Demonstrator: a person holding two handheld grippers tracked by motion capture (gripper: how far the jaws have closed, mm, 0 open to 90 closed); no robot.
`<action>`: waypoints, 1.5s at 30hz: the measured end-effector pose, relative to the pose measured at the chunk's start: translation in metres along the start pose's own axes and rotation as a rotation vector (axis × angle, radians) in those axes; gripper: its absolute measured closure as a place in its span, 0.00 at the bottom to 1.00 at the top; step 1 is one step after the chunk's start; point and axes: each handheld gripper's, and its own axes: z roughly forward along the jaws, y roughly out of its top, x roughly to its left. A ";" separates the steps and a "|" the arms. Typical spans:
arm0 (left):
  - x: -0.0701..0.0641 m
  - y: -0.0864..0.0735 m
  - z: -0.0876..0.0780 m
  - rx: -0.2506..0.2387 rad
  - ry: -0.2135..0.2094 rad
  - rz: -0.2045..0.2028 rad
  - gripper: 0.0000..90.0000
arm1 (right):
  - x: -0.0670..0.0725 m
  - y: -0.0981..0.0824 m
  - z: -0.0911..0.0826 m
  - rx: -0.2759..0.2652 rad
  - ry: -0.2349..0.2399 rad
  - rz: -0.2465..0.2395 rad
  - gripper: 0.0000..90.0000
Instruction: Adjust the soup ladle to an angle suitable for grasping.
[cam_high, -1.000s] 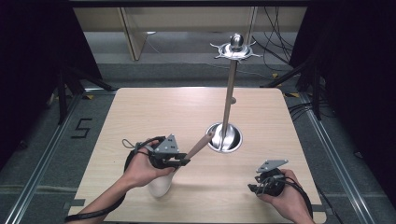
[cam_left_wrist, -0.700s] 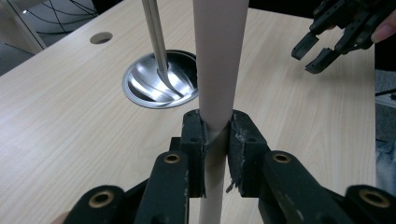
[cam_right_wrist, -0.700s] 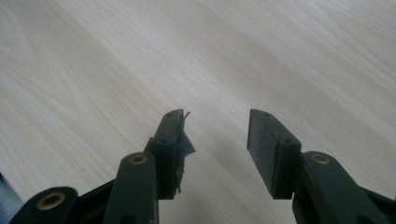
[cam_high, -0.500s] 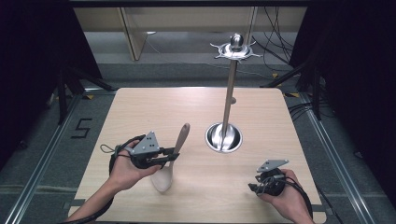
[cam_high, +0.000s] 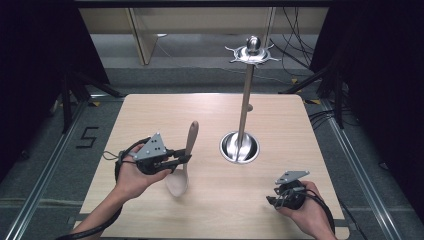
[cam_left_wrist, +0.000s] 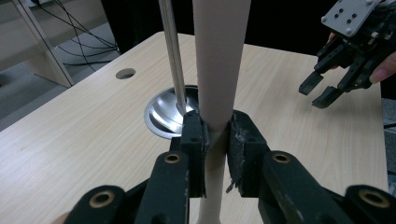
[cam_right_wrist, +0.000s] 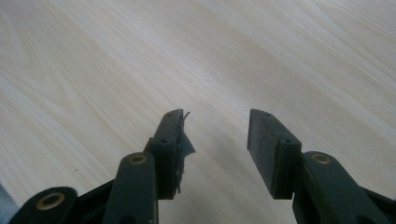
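Observation:
A beige spoon-shaped utensil (cam_high: 187, 155) stands nearly upright, handle up and bowl near the table. My left gripper (cam_high: 181, 160) is shut on its handle (cam_left_wrist: 218, 70), which rises between the two pads in the left gripper view. A metal stand (cam_high: 245, 107) with a round dish base (cam_high: 240, 148) and a hooked crown on top rises at the table's middle, to the right of the utensil. My right gripper (cam_high: 274, 200) rests low near the front right edge, open, with bare wood between its jaws (cam_right_wrist: 215, 140). It is also seen from the left gripper view (cam_left_wrist: 320, 91).
The light wooden table (cam_high: 150, 115) has a small round hole (cam_high: 249, 107) behind the stand pole. Dark floor, rails and cables surround the table. A wooden shelf unit stands beyond the far edge.
My left gripper drew back left from the stand's base with the utensil and turned it from a slant to nearly upright. The right gripper stayed put.

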 end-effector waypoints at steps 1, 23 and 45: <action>0.001 0.002 0.000 0.003 0.007 0.001 0.85 | 0.000 0.000 0.000 -0.001 -0.001 0.003 0.63; 0.035 0.027 0.006 -0.059 -0.122 -0.006 0.85 | 0.001 -0.001 -0.002 -0.013 -0.006 0.029 0.61; 0.051 0.053 0.019 -0.033 -0.143 0.022 0.85 | 0.001 0.000 -0.004 -0.019 -0.008 0.040 0.60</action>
